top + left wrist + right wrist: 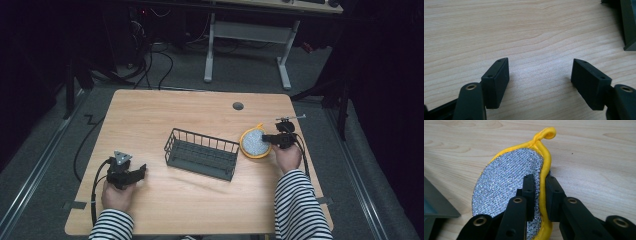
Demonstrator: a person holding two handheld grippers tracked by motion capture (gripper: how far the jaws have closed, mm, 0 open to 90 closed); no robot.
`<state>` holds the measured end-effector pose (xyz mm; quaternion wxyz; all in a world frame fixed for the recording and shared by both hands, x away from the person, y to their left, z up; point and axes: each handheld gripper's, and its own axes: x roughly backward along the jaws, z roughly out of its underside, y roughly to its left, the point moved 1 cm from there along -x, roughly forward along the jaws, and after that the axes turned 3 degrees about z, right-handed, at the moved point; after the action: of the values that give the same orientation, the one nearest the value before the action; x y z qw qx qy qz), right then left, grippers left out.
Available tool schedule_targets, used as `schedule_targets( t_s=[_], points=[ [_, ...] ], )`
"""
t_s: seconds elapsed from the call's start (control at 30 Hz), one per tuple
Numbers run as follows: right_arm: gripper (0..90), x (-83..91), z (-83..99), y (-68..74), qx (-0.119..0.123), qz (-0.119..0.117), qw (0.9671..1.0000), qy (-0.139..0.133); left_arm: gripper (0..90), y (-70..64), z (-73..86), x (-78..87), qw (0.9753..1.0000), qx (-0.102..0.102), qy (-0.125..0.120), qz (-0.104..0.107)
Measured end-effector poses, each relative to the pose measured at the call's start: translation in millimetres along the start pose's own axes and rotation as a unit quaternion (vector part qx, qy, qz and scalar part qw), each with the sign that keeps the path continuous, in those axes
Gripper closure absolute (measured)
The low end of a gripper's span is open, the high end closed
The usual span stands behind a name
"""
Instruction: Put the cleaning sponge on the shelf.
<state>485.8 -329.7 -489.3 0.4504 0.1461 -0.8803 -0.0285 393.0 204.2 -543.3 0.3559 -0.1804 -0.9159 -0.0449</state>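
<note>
Altogether there are two grippers, one wire basket and one round scrubbing pad on a single wooden table [150, 107]. The dark wire basket [201, 153] sits near the table's middle, slightly turned, with bare wood all around it. The scrubbing pad [254, 143], silver mesh with a yellow rim and one small yellow loop at its top edge, is just beside the basket's right end, toward the table's right edge. The right gripper [539, 195] has its jaws nearly closed, pinching the pad's yellow rim between them; in the right gripper view the pad [509, 182] stands tilted on edge, and whether its lower edge touches the wood is hidden. The left gripper [135, 172] rests near the front left corner, well apart from the basket. In the left gripper view its jaws stand wide apart with only bare wood between them, and a corner of the basket [627, 25] shows at the upper right.
</note>
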Motion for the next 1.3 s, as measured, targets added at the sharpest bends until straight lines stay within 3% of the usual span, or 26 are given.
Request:
schedule_targets(
  t_s=[0.27, 0.47, 0.73, 1.3],
  points=[
    [79.9, 18.4, -1.0, -2.7, 0.003, 0.000, 0.9999, -0.013, 31.2, 0.0, 0.0, 0.0, 1.0000, 0.000, 0.000, 0.000],
    [79.8, 34.0, -2.8, 1.5, 0.019, -0.008, 0.9994, -0.026, 31.3, 0.1, 0.1, 0.0, 1.0000, 0.000, -0.001, 0.001],
    [79.7, 59.7, -17.7, 23.2, 0.070, -0.008, 0.9964, -0.047, 31.8, -0.1, 0.1, 0.1, 1.0000, 0.000, -0.001, -0.001],
    [79.6, 94.3, -39.2, 69.8, 0.116, -0.063, 0.9878, -0.082, 31.5, -0.1, 0.2, 0.2, 1.0000, 0.000, -0.001, 0.001]
  ],
)
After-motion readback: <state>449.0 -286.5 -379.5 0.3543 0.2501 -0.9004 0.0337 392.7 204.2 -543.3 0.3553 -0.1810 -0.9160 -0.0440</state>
